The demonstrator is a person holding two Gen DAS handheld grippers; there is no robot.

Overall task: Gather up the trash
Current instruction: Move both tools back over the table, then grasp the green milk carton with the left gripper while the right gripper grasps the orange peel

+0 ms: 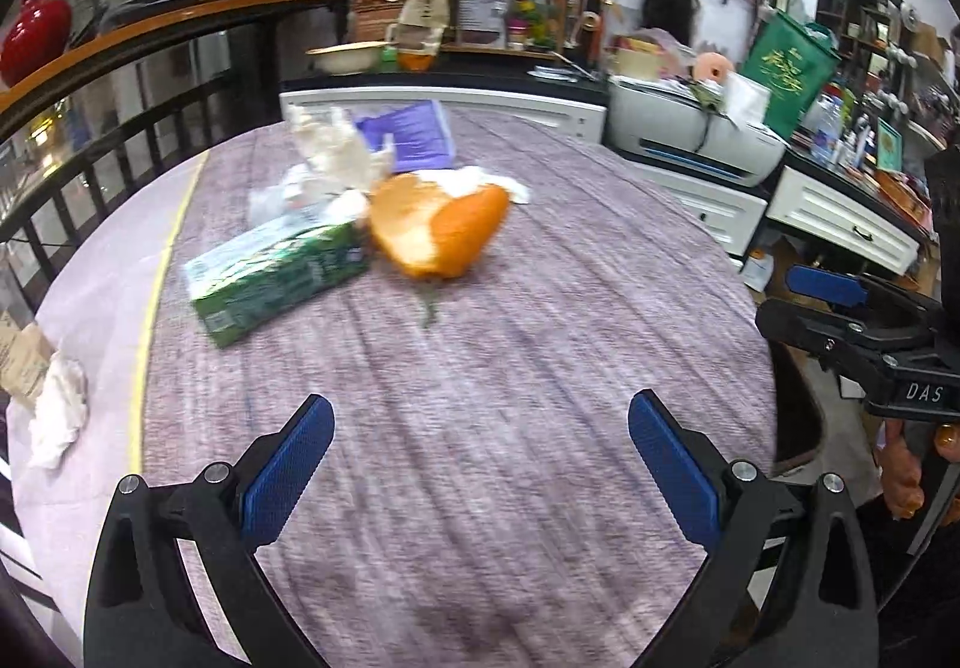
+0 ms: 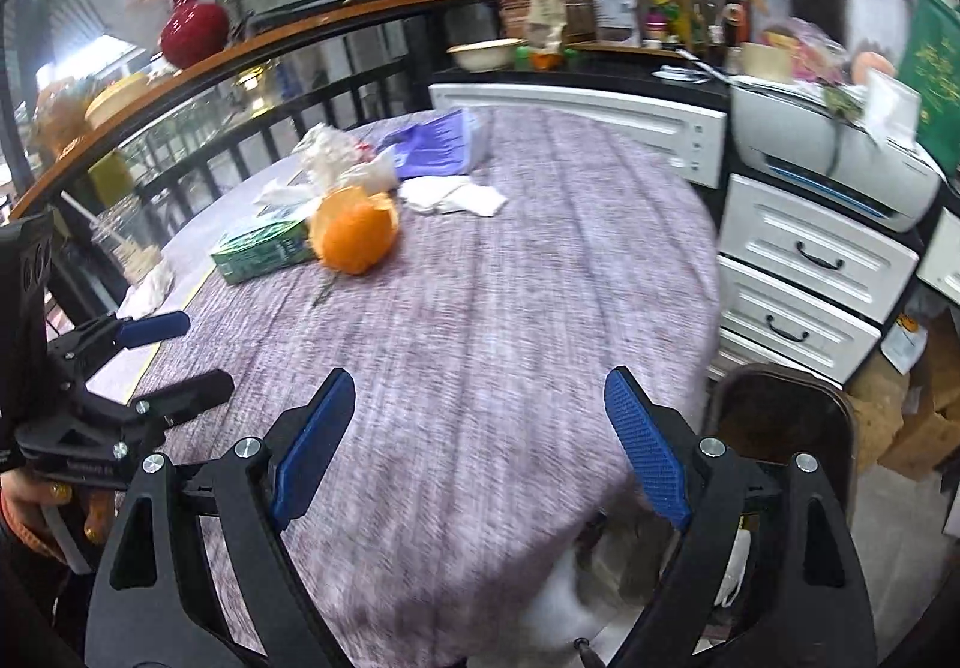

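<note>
An orange peel (image 1: 438, 224) lies on the purple tablecloth (image 1: 480, 368), far ahead of my open, empty left gripper (image 1: 480, 428). It also shows in the right wrist view (image 2: 355, 233). White crumpled tissues (image 2: 453, 197) lie behind it, and more tissue (image 1: 336, 152) is piled by a green tissue box (image 1: 276, 281). Another crumpled tissue (image 1: 57, 416) lies at the table's left edge. My right gripper (image 2: 480, 410) is open and empty over the table's near right part. It shows at the right edge of the left wrist view (image 1: 828, 308).
A purple pack (image 1: 414, 134) lies at the table's far side. A brown bin (image 2: 780, 422) stands on the floor right of the table. White drawers (image 2: 810, 278) and a printer (image 2: 840, 164) stand to the right. A black railing (image 2: 270, 128) runs along the left.
</note>
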